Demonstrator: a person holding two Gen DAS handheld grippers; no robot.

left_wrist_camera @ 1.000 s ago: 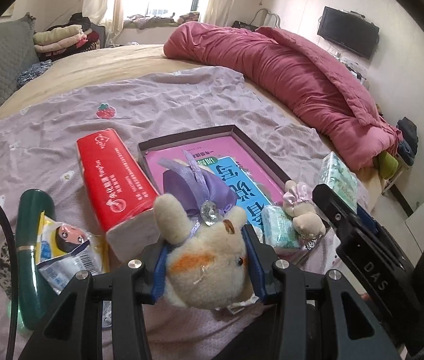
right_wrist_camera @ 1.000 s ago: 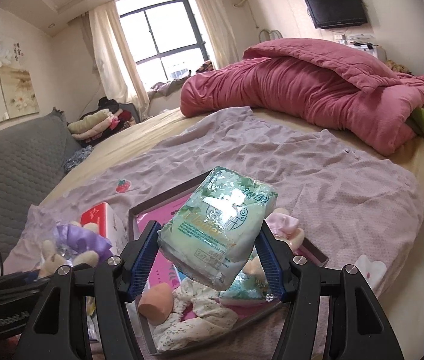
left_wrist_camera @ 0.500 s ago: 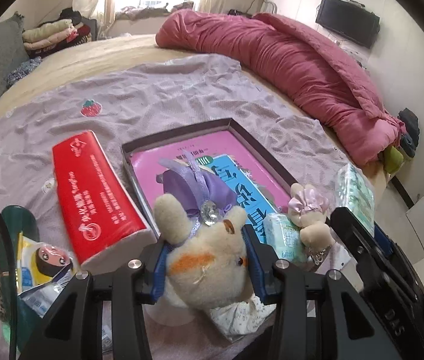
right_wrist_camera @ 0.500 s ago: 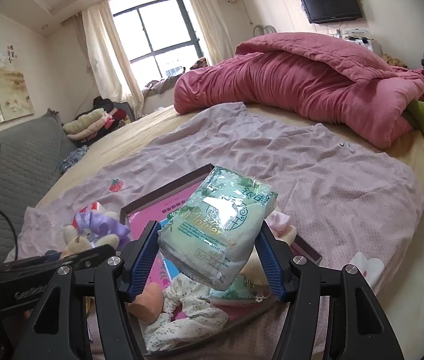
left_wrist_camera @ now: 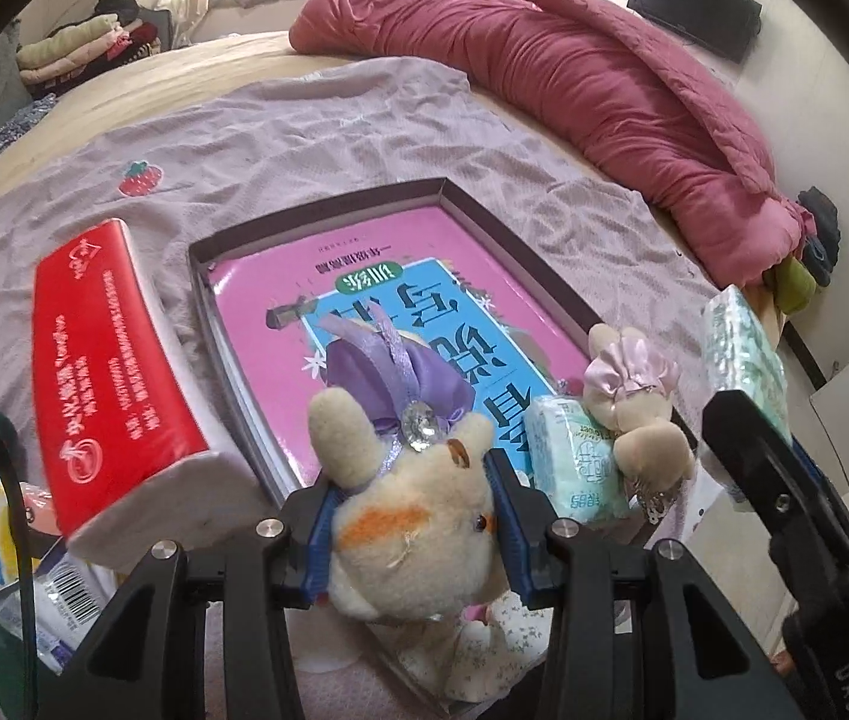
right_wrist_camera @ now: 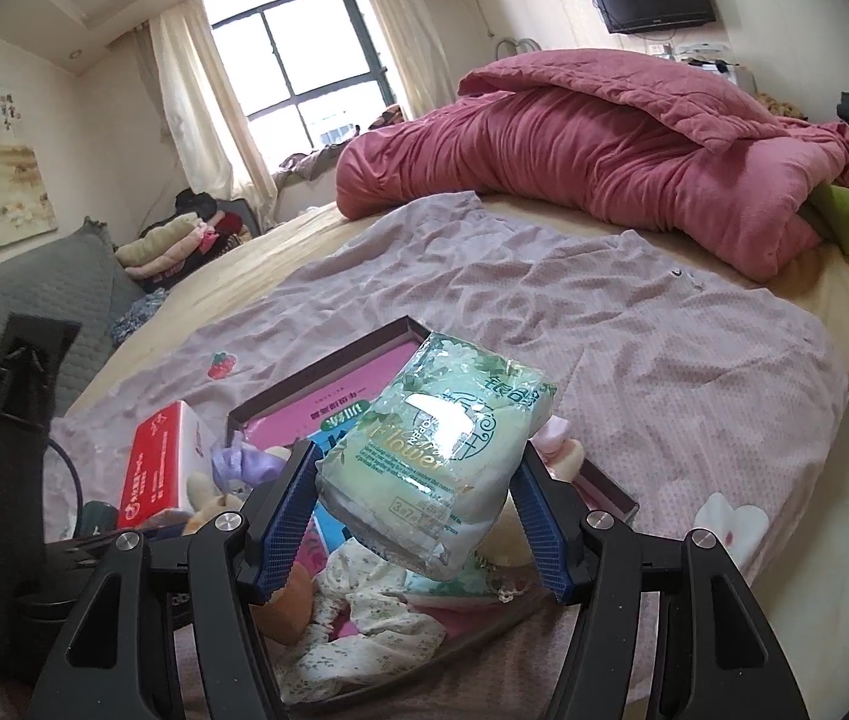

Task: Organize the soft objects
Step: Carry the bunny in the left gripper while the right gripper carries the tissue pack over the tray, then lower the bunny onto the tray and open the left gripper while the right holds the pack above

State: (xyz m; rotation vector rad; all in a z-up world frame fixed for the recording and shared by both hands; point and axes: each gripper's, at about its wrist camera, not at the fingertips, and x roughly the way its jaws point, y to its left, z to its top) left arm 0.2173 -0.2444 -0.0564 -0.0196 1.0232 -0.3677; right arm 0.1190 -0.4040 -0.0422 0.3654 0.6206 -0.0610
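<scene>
My left gripper is shut on a cream plush bunny with a purple bow, held over the near end of a dark shallow box that has a pink book inside. A second plush with a pink bow and a green tissue pack lie at the box's right side. My right gripper is shut on a pale green tissue pack, held above the same box. That pack also shows at the right of the left wrist view.
A red tissue pack lies left of the box on the lilac sheet. Snack packets sit at the near left. A floral cloth lies in the box's near end. A crimson duvet is heaped at the far side.
My left gripper has carried the bunny forward and down, so the box sits closer and larger beneath it. The right gripper with its tissue pack has barely shifted.
</scene>
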